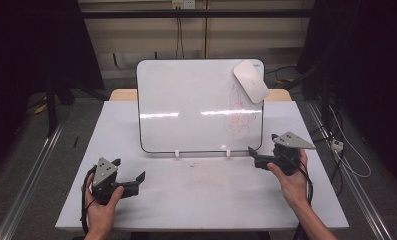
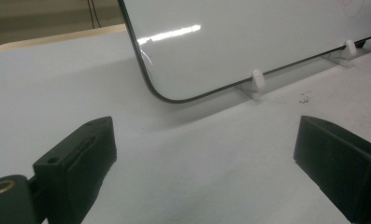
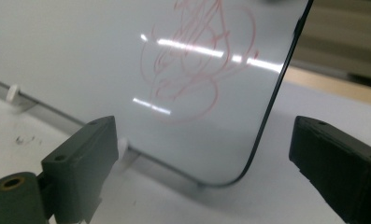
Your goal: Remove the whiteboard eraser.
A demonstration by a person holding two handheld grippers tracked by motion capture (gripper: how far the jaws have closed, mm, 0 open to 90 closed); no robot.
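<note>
A whiteboard (image 1: 186, 105) stands tilted back on two small white clips (image 1: 176, 153) at the middle of the white table (image 1: 201, 200). Red scribble (image 1: 240, 117) covers its right part, and a white oval eraser (image 1: 250, 81) sticks to its top right corner. My left gripper (image 1: 130, 169) is at the table's front left, open and holding nothing, pointed at the board's lower left corner (image 2: 164, 95). My right gripper (image 1: 261, 143) is open beside the board's lower right corner. In the right gripper view the jaws (image 3: 202, 126) frame the scribble (image 3: 197, 60) and that corner, without touching them.
Small dark specks (image 2: 304, 99) lie on the table in front of the board. A wooden edge (image 1: 123, 94) shows behind the table. Metal rails (image 1: 31, 175) run along the floor on both sides, with cables (image 1: 343, 150) on the right.
</note>
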